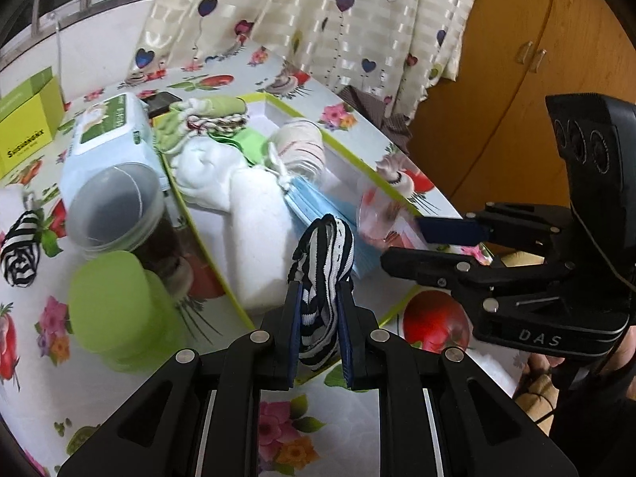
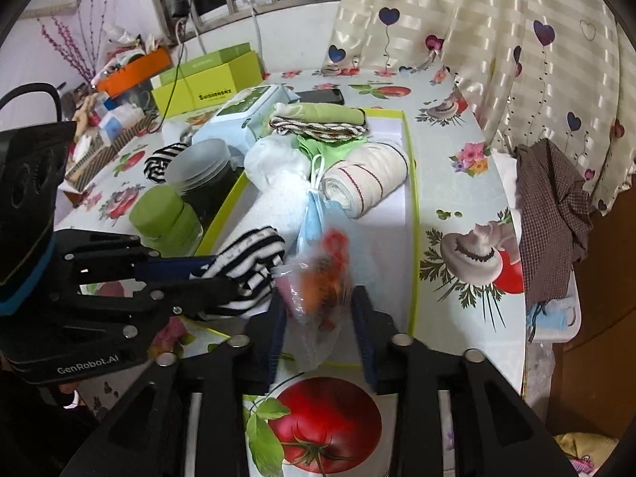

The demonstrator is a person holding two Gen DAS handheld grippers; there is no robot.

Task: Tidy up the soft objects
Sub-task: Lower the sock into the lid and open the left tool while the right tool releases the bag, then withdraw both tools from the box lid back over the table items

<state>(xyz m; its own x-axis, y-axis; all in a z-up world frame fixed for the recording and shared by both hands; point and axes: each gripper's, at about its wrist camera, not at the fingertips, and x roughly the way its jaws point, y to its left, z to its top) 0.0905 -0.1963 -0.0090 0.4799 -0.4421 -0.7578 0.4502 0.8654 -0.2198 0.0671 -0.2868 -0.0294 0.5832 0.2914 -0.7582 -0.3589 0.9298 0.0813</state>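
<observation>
My left gripper (image 1: pixel 320 310) is shut on a black-and-white striped sock (image 1: pixel 324 274), held over the near end of the green-rimmed white box (image 1: pixel 190 214). It also shows in the right wrist view (image 2: pixel 246 262). My right gripper (image 2: pixel 318 310) has its jaws apart around a clear plastic bag (image 2: pixel 322 290) with red and orange contents; the bag hangs blurred between them, and I cannot tell if the pads touch it. The box holds white rolled towels (image 2: pixel 278 171), a cream roll (image 2: pixel 369 179), blue face masks (image 2: pixel 314 222) and folded green cloths (image 2: pixel 318 117).
A second striped sock (image 1: pixel 20 250) lies on the flowered tablecloth at left. A green-lidded jar (image 1: pixel 115 302), a dark jar (image 1: pixel 115 206), a wipes pack (image 1: pixel 111 135) and a green carton (image 1: pixel 24 127) stand left of the box. A curtain (image 2: pixel 477 20) and checked cloth (image 2: pixel 552 214) hang right.
</observation>
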